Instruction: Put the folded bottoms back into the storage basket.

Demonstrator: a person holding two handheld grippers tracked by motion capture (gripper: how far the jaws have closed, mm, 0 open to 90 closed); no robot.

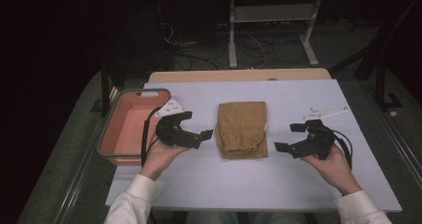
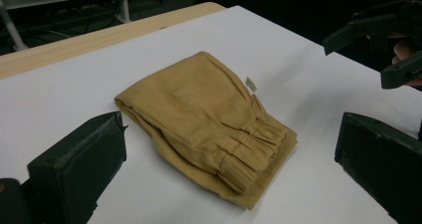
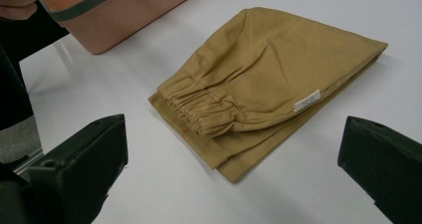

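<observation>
Both grippers hang with jaws wide apart, my left gripper (image 1: 198, 126) and right gripper (image 1: 287, 137) flanking the folded trousers (image 1: 242, 129), touching nothing. They lie mid-table (image 1: 298, 184), just right of the pink bin (image 1: 130, 126). Soft, light cotton, I judge: it will sag and unfold if lifted by one corner, so I'd pinch the stacked layers at two opposite edges. Tan cloth, gathered elastic waistband (image 3: 201, 107) toward me, small white label (image 3: 307, 100) on the side.
</observation>
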